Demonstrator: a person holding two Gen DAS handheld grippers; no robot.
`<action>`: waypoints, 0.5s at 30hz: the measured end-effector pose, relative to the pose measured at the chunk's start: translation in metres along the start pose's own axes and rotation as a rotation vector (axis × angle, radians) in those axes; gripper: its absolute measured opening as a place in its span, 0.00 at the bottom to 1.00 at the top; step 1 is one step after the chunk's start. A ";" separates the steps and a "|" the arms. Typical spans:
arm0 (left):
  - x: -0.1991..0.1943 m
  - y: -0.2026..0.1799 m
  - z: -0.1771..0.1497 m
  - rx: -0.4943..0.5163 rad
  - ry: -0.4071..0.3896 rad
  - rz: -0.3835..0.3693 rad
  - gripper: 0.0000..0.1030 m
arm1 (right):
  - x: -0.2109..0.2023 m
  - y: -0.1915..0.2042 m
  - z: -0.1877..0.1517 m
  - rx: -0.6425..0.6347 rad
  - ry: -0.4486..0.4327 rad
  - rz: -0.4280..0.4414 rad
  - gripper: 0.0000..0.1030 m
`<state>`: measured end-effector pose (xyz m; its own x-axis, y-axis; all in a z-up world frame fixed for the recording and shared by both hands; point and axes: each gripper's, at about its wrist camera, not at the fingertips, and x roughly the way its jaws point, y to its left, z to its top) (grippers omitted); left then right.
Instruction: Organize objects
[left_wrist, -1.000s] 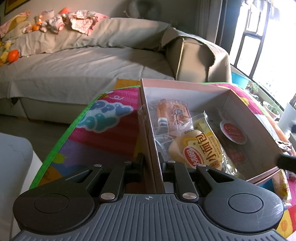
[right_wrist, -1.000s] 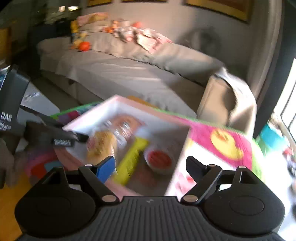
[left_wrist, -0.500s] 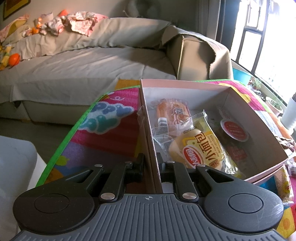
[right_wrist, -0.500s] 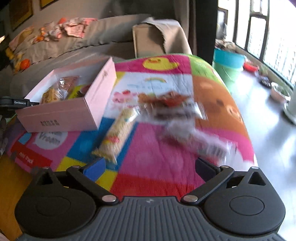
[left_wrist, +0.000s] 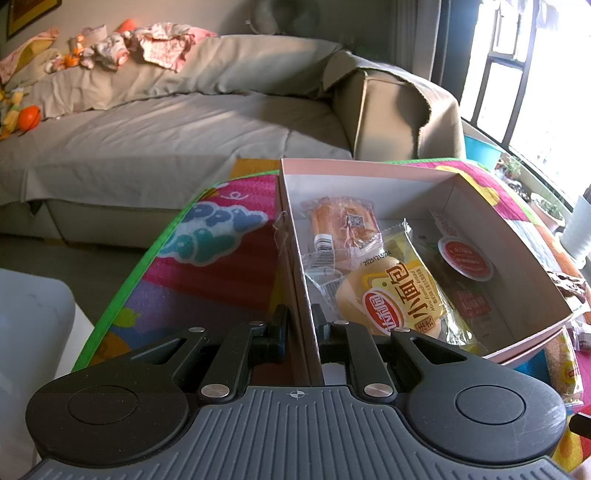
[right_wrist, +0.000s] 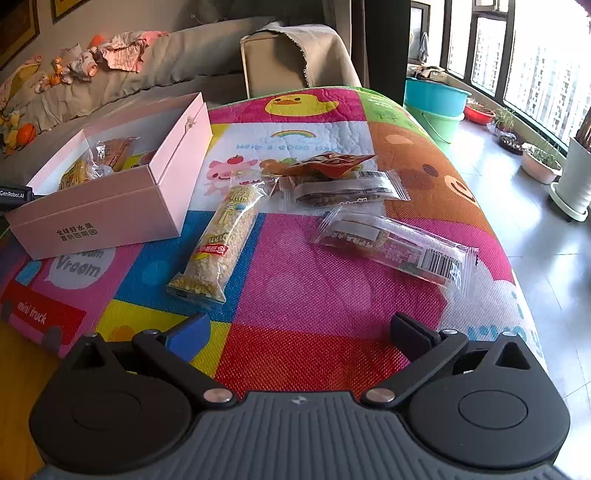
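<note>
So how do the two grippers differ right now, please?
The left gripper is shut on a wall of the pink box; the right gripper is wide open and holds nothing. The left one sits at the box; the right one hangs over the bare mat, short of the loose snack packs. Both point downward.

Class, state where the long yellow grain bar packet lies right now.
In the right wrist view, the grain bar packet lies on the mat, just right of the pink box.
</note>
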<state>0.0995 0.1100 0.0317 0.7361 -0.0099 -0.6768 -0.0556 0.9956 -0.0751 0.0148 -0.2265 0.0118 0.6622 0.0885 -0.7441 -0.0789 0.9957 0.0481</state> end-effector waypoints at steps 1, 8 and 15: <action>0.000 0.000 0.000 0.000 0.000 0.000 0.14 | 0.000 0.001 -0.001 -0.004 -0.002 -0.004 1.00; 0.000 0.000 0.000 -0.001 0.000 -0.002 0.14 | 0.001 -0.001 0.000 0.029 -0.014 0.003 1.00; -0.001 0.000 -0.001 -0.002 0.000 -0.003 0.14 | -0.015 0.005 0.028 -0.003 -0.130 0.100 1.00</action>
<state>0.0982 0.1104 0.0320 0.7362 -0.0126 -0.6766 -0.0548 0.9954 -0.0782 0.0258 -0.2218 0.0417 0.7417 0.1896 -0.6434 -0.1510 0.9818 0.1152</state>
